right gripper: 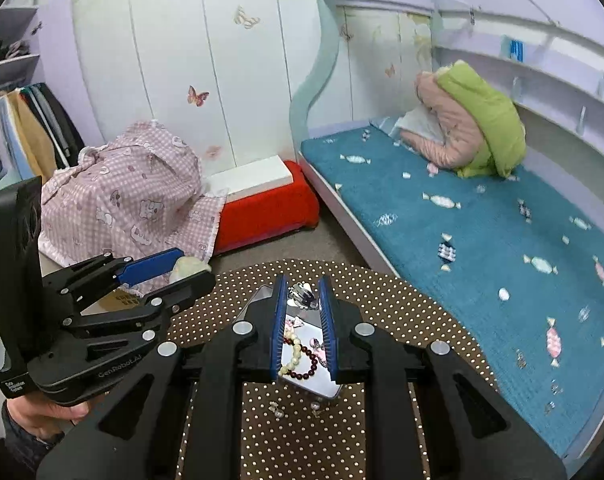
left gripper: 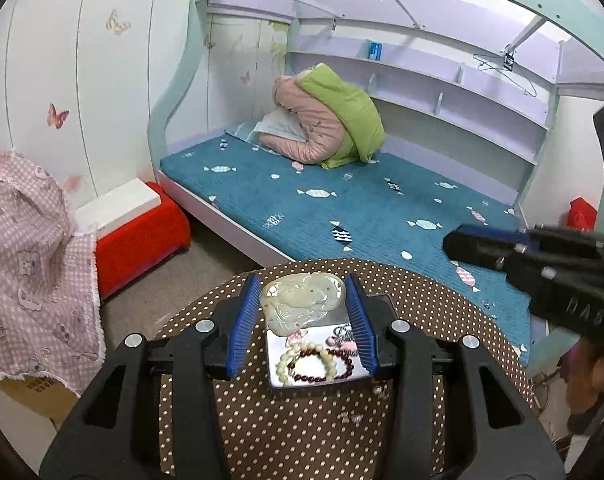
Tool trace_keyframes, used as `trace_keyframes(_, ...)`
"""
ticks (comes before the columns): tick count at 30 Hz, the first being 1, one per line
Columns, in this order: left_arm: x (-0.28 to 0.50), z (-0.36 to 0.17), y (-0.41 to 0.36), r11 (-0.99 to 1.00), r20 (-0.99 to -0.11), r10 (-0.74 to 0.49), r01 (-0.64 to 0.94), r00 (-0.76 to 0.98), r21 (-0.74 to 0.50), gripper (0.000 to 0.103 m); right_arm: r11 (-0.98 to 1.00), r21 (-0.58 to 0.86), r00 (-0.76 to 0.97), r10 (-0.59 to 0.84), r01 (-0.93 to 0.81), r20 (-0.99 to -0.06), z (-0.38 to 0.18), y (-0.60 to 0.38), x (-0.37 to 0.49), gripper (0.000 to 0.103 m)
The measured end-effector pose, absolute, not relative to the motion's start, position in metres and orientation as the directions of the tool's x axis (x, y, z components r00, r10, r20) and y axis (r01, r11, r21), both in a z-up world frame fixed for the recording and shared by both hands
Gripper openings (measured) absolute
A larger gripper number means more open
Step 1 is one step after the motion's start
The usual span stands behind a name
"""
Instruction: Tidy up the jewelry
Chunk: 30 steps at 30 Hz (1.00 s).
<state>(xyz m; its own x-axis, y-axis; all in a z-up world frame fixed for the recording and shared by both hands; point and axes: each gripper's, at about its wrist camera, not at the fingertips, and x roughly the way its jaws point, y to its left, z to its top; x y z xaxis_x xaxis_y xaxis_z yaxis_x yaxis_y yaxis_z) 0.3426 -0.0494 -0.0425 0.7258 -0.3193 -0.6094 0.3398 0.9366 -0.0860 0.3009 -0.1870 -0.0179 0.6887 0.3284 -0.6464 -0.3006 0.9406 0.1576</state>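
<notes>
On the brown polka-dotted round worktop point(left gripper: 442, 300): a mirrored rectangular tray point(left gripper: 277, 350), holding cream and dark-red bead bracelets point(left gripper: 318, 362). Beyond the worktop, a teal-covered bed point(left gripper: 362, 200); left of the bed, a red fabric stool point(left gripper: 141, 236).

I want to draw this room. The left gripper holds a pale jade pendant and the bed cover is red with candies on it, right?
Almost. The bed cover is teal blue with candies, not red; the left wrist view shows it. The red thing is the low stool beside the bed. The left gripper does hold the pale jade pendant.
</notes>
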Motion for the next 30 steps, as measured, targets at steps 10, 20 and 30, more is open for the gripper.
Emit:
trace_keyframes(10,0.372,-0.068,-0.063,0.938,-0.666,-0.314,0.332,0.677,-0.105,0.044,0.937,0.244,0.628,0.349,-0.251,-0.696,-0.046,-0.191,0.332,0.015)
trace_keyframes(20,0.371,-0.079,-0.052,0.961,-0.668,-0.238,0.269,0.706,-0.057,0.088,0.924,0.323,0.614,0.378,-0.204,-0.693,-0.053,-0.198,0.336,0.034)
trace_keyframes(30,0.335,-0.050,-0.025,0.983,-0.579,-0.139,0.184,0.803,0.020,0.098,0.928,0.339,0.686,0.347,-0.155,-0.639,-0.032,-0.214,0.319,0.095)
